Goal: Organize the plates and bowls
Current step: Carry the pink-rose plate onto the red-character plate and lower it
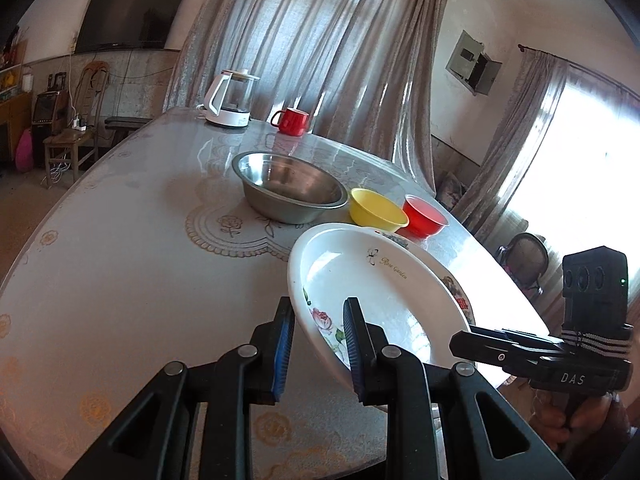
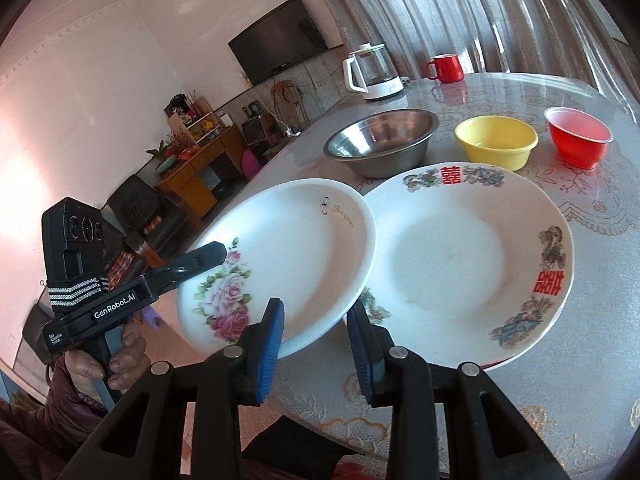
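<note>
Here the rose plate point(image 2: 288, 256) is tilted at the near edge of the tabletop point(image 1: 132, 240), its far rim overlapping the dragon plate point(image 2: 472, 264), which lies flat beside it. The left gripper point(image 1: 316, 332) has its blue pads either side of the rose plate's near rim; whether they actually pinch it I cannot tell. The right gripper point(image 2: 316, 332) hangs just before the same plate, fingers spread and gripping nothing. Behind the plates stand the steel bowl point(image 2: 380, 140), the yellow bowl point(image 2: 496, 142) and the red bowl point(image 2: 580, 136) in a row. At the far edge are a kettle point(image 2: 372, 72) and a red mug point(image 2: 446, 67). The tabletop is glossy over a lace-patterned cloth with flowers. Grey curtains point(image 1: 320, 48) hang behind, a dark TV point(image 1: 132, 16) is on the wall, and a wooden cabinet point(image 2: 196, 172) stands below it.
</note>
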Available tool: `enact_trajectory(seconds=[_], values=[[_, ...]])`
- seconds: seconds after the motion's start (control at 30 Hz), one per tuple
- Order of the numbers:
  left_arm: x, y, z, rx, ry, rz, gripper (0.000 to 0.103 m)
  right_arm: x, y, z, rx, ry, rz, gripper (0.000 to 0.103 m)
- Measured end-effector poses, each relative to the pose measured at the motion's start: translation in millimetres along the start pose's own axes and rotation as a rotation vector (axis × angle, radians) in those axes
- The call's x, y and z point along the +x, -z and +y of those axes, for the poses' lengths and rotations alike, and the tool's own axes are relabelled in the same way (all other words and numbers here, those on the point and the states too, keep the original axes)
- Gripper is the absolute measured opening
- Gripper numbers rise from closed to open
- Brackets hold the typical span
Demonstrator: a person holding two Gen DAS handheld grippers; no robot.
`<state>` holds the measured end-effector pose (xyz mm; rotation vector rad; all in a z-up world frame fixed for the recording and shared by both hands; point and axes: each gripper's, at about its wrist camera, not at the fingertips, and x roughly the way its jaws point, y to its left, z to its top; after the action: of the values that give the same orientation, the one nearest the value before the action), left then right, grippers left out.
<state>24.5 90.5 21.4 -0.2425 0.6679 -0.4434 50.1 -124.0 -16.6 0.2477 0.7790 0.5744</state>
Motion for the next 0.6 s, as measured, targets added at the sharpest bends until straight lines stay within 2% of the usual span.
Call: enact_trajectory(seconds=[0.33, 0.6], values=[[32.0, -9.1, -30.4, 0.037, 0.055, 0.042, 0.025, -23.1, 3.6, -32.8, 0.086, 0.074, -0.036, 0.032], [46.7, -6.1, -46.0, 0.055, 0.071, 0.081, 0.025, -35.0, 5.5, -50.9, 0.135, 0.117, -0.049, 0.032]])
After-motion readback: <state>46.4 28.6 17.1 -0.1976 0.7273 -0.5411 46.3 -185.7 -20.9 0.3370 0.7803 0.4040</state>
